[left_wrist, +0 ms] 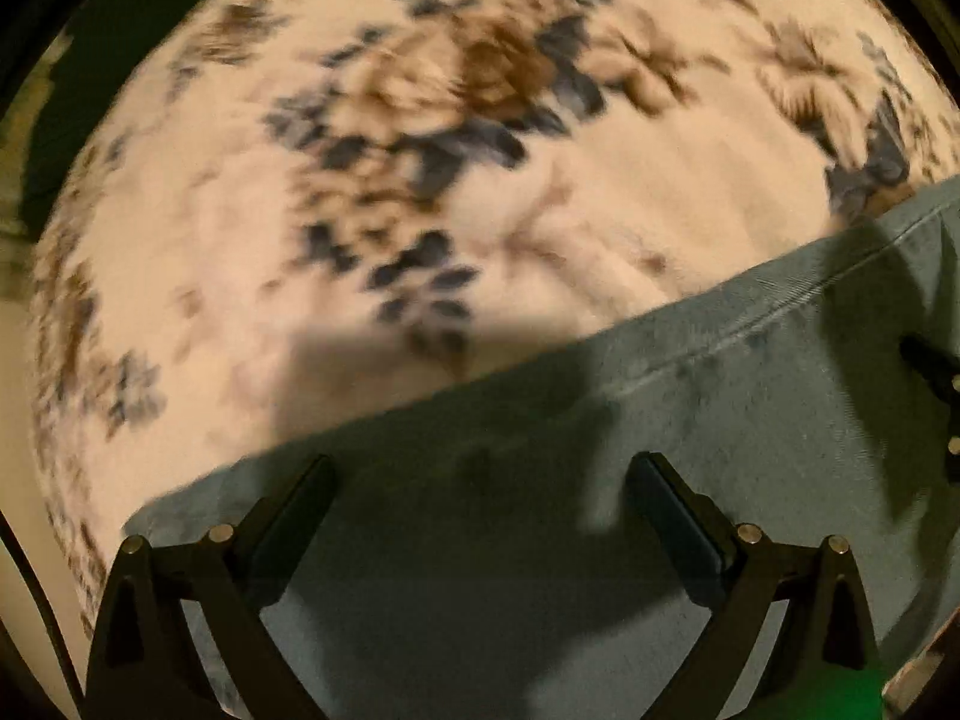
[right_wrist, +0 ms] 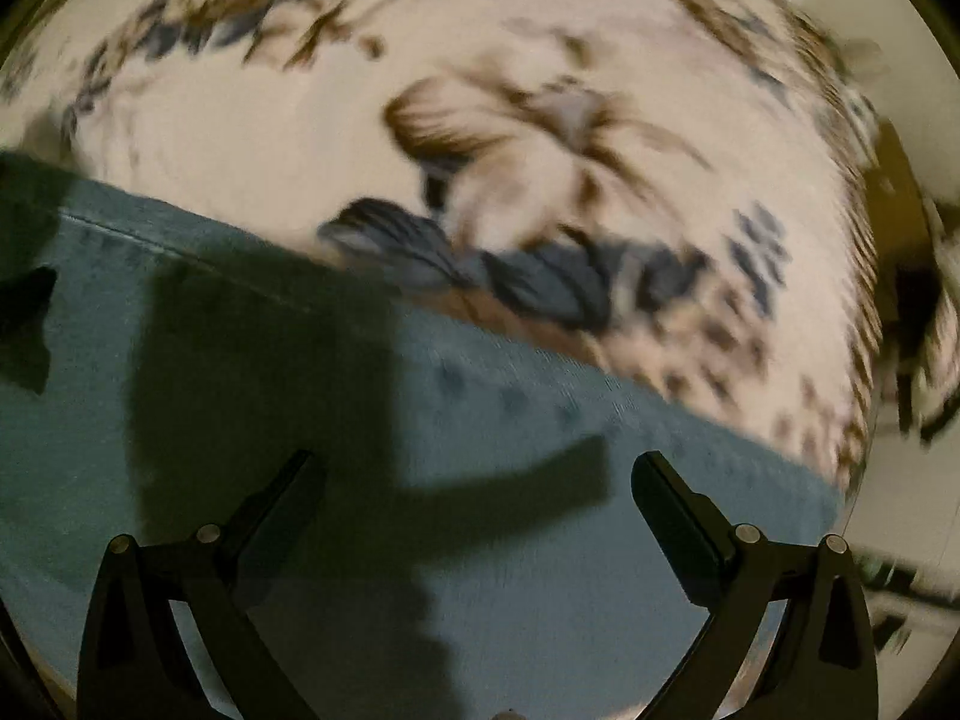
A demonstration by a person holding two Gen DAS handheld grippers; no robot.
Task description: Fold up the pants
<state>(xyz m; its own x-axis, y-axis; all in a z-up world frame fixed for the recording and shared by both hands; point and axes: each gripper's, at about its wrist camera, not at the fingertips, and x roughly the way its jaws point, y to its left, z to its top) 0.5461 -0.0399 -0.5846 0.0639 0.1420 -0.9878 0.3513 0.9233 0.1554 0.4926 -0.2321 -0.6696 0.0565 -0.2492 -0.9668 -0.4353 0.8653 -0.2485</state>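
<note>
Blue-grey pants (left_wrist: 708,420) lie flat on a floral bedspread (left_wrist: 420,150), filling the lower half of both wrist views, with a stitched seam running along their far edge. My left gripper (left_wrist: 480,468) hangs open just above the cloth, nothing between its fingers. My right gripper (right_wrist: 474,468) is also open over the pants (right_wrist: 540,480), empty. Dark shadows of the grippers fall across the fabric. At the right edge of the left wrist view a piece of the right gripper (left_wrist: 936,396) shows. Both views are motion-blurred.
The cream bedspread (right_wrist: 300,120) with brown and blue flowers stretches beyond the pants. A dark green surface (left_wrist: 138,48) lies past the bed's far left edge. Pale floor or wall (right_wrist: 900,48) and blurred objects show at the right beyond the bed.
</note>
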